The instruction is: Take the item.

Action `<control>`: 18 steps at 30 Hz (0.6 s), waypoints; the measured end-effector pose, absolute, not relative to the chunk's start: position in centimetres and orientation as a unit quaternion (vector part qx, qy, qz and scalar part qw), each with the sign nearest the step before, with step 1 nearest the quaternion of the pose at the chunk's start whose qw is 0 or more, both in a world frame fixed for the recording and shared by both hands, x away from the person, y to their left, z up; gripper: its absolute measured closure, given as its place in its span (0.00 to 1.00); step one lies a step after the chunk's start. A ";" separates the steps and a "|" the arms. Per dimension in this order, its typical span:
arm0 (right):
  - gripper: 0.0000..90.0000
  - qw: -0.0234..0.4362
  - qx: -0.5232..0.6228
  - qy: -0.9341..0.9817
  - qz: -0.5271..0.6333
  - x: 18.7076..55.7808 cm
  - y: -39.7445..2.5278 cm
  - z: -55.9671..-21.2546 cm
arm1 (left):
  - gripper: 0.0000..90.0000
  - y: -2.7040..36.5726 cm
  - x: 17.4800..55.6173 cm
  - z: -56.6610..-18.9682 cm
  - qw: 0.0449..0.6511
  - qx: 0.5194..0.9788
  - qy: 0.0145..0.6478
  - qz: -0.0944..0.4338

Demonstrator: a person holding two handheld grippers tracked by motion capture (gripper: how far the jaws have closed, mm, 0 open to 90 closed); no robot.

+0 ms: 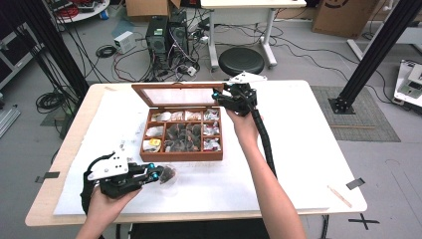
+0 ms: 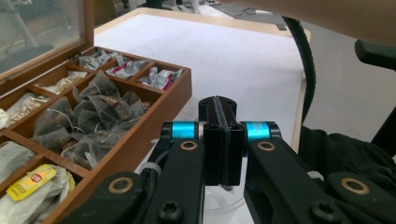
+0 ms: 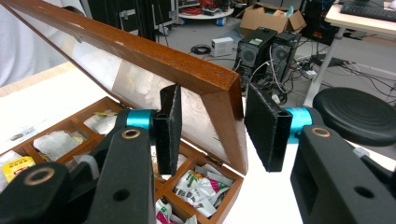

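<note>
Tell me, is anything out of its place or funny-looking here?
One dark tea bag lies on the table, outside the box, right at the left gripper, whose jaws are pressed together. The rest sit in their compartments. The right gripper straddles the corner of the raised lid, jaws apart.

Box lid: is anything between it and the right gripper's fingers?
Nothing visible does. The right gripper is open, and its fingers already straddle the corner of the lid, one on each side of its wooden frame.
</note>
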State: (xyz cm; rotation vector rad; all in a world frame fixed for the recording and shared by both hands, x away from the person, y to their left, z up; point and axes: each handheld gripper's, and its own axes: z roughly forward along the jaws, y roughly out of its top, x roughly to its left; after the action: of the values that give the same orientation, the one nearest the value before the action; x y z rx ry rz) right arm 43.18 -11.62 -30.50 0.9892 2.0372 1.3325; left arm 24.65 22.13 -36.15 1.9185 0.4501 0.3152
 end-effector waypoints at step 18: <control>0.64 0.253 0.364 0.749 0.492 43.2 -11.6 -30.5 | 0.99 22.3 24.9 -37.1 0.536 0.813 0.188 0.125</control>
State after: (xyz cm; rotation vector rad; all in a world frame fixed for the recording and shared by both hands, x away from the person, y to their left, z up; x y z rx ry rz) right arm 43.22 -11.64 -30.51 0.9890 2.0373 1.3366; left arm 24.86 22.33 -37.06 1.9362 0.4485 0.2983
